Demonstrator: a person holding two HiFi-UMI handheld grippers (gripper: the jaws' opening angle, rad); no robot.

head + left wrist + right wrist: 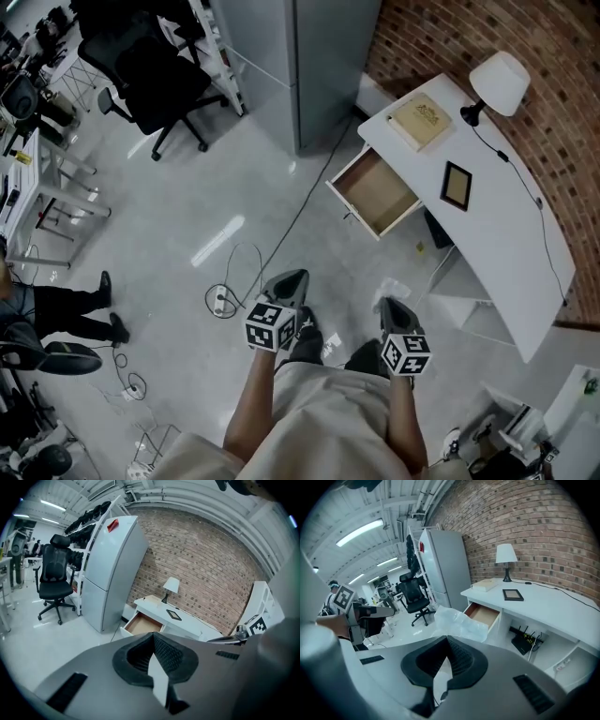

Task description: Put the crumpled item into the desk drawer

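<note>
Our right gripper point(446, 638) pinches the crumpled plastic point(459, 620) at its tips, our left gripper point(152, 635) is closed on nothing, and we fear that thin hold slipping short of the open drawer point(483, 613).

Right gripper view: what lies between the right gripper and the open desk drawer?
Only the crumpled plastic clamped in the right gripper. In the head view, the floor from there to the drawer looks bare.

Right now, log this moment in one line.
left gripper: shut, empty | right gripper: shut on crumpled plastic | drawer: open, empty, not yet reached
</note>
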